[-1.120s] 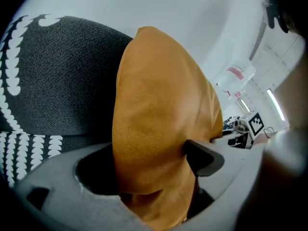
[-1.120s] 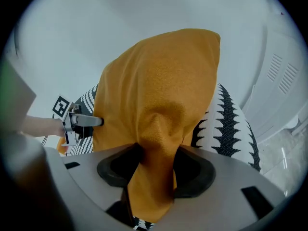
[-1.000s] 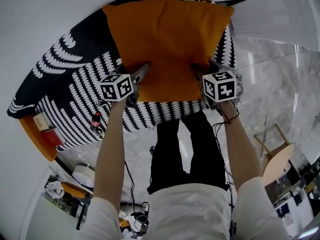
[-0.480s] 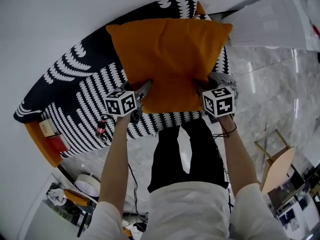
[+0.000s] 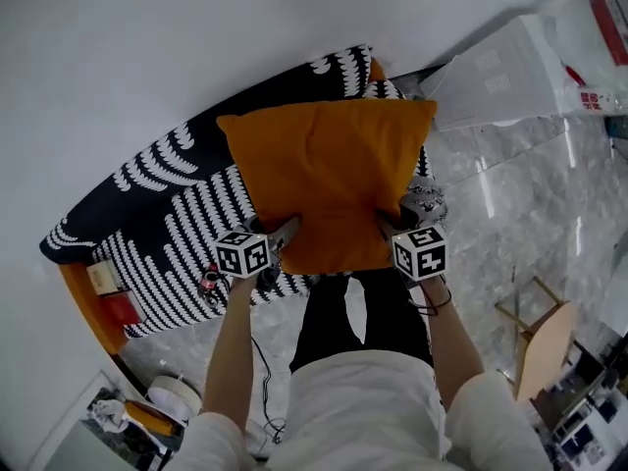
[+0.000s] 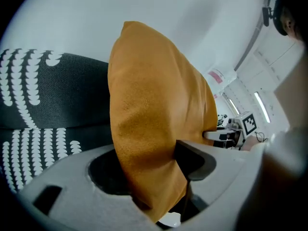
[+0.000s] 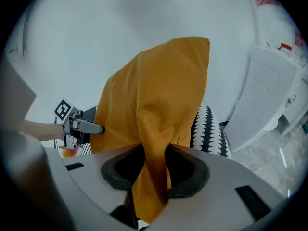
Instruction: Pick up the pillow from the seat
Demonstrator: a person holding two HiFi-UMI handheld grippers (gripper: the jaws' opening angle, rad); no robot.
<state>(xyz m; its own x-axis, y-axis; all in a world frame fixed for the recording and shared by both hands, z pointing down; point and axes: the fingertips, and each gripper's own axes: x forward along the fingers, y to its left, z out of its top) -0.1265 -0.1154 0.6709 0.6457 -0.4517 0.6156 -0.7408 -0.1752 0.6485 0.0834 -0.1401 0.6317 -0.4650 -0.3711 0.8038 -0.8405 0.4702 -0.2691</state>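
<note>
white wall (image 5: 196,27) and pale marble floor (image 5: 510,214) frame a black seat (image 5: 167,214) with white patterns; the orange pillow (image 5: 329,180) is over that seat, held by its two near corners; left tongs (image 5: 285,232) are clamped on the left corner, fabric bunched between the jaws; right tongs (image 5: 394,222) pinch the right corner likewise; whether the pillow's far edge touches the seat cannot be told
</note>
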